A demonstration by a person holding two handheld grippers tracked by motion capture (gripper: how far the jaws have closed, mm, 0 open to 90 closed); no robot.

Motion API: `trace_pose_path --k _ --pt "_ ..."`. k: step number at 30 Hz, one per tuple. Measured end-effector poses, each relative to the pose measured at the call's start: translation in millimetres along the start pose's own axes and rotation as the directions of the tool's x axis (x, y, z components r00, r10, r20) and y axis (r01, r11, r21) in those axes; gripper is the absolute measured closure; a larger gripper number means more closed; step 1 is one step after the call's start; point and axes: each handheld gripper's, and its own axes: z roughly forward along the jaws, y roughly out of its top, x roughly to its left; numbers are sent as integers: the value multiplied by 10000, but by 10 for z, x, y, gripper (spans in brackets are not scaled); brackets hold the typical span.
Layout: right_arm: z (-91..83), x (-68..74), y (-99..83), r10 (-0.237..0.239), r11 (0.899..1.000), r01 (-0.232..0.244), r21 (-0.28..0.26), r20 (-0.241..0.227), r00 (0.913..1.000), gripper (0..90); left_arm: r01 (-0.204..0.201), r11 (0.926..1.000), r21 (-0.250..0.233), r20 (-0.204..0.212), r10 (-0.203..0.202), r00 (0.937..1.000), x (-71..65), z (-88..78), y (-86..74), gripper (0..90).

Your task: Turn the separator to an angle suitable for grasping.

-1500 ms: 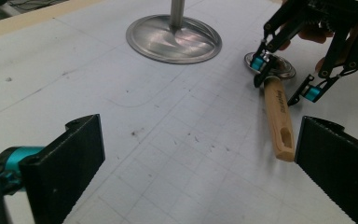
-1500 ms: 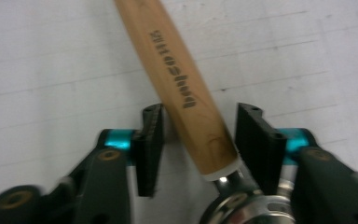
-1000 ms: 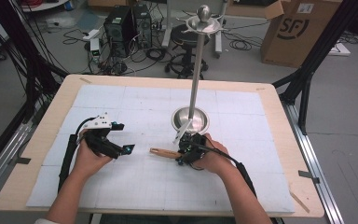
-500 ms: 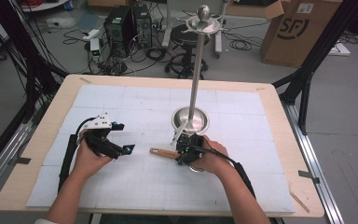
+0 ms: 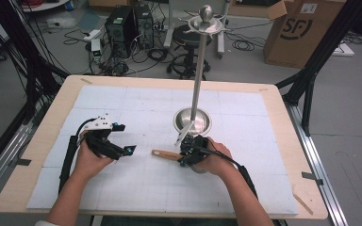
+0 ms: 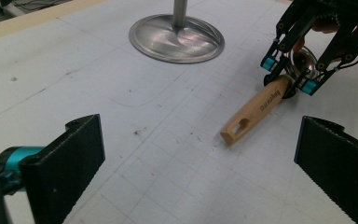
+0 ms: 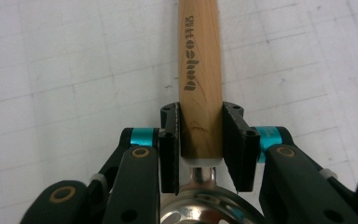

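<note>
Now clamped in the right gripper (image 7: 200, 154): wooden handle (image 7: 199, 70) of a small ladle, reaching ahead along the mat. Probably light, stiff, bowl-heavy; best gripped near the bowl.

My right claw (image 5: 186, 151) sat around the spoon handle (image 5: 166, 154), which lay on the table (image 5: 283, 141). The stand's base (image 5: 193, 122) stood just behind it. My left claw (image 5: 122, 148) rested well to the left.
</note>
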Motion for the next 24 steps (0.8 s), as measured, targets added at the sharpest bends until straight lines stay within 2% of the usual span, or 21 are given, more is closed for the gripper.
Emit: trace_pose_path --k 8,13,19,24 --pt "20 26 15 -41 9997 36 238 214 9998 679 -15 10000 68 -31 16 10000 1 9 -3 22" --pt "13 52 46 -272 9980 244 587 470 9985 665 -6 10000 28 -17 7 10000 5 6 -4 22" --pt "-15 50 40 -364 9964 300 797 804 9961 609 3 10000 30 -27 -3 10000 10 6 -5 22" --pt "-11 49 49 -466 9940 376 1030 867 9951 612 2 10000 68 -69 -1 10000 4 10 -5 22"
